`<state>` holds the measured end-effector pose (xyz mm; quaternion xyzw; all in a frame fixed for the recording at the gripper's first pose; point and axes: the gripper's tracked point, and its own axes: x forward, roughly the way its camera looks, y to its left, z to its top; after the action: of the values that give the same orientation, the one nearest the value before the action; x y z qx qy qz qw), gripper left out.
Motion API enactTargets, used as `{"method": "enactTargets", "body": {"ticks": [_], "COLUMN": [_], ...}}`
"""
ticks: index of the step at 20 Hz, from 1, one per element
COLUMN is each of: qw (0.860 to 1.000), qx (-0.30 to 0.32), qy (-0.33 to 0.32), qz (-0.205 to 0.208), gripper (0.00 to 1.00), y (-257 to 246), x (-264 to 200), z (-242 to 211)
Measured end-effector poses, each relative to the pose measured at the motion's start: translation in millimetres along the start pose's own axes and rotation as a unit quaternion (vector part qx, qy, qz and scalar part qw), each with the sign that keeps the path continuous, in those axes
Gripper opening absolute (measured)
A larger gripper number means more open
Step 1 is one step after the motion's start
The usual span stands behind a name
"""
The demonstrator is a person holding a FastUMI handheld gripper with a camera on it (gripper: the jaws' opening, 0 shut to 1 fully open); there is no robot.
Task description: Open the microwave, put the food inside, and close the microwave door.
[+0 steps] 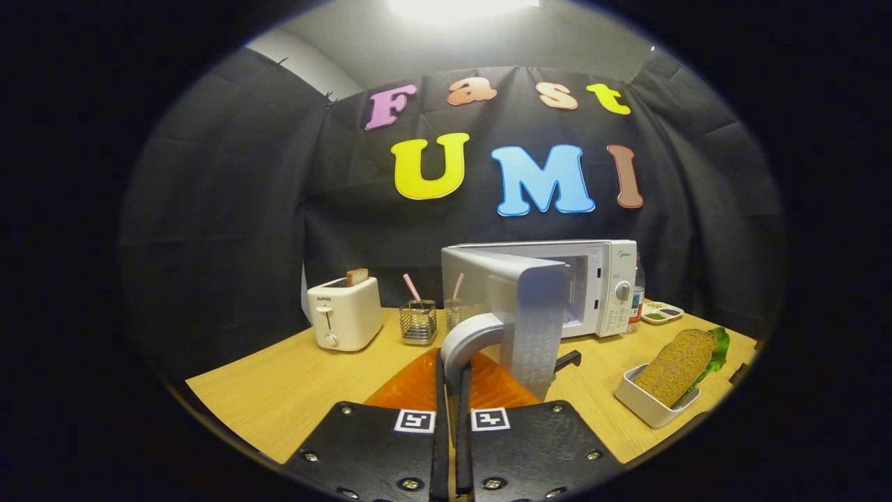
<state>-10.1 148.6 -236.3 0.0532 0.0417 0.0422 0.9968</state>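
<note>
Microwave (599, 286) door handle (465, 343) pinched between the nearly closed tool (453, 380) fingers.

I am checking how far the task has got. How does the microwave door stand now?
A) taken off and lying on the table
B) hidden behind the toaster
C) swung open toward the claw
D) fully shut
C: the microwave has its door swung out, and the claw is shut on the door handle.

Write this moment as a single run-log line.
door: open | gripper: shut on door handle | sandwich: in dish, outside microwave
</note>
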Motion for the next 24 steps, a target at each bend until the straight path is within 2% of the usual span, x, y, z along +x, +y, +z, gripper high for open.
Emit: {"method": "enactTargets", "body": {"ticks": [7,10,15,17,18,21,22,23,24], "qw": [0.996,0.997,0.999,0.999,0.998,0.994,0.992,0.992,0.991], "qx": [-0.015,-0.022,-0.001,-0.026,-0.038,-0.052,-0.057,-0.062,-0.063], "qy": [-0.029,-0.026,-0.012,-0.029,-0.037,-0.067,-0.078,-0.089,-0.098], "qz": [-0.077,-0.074,-0.038,-0.006,0.017,0.068,0.075,0.072,0.064], "gripper": [0.07,0.07,0.10,0.19,0.31,0.41,0.52,0.57,0.77], "y": [44,49,53,67,75,75,70,58,44], "x": [8,6,-12,-25,-32,-59,-65,-71,-74], "z": [-2,-3,-7,-1,1,14,19,24,29]}}
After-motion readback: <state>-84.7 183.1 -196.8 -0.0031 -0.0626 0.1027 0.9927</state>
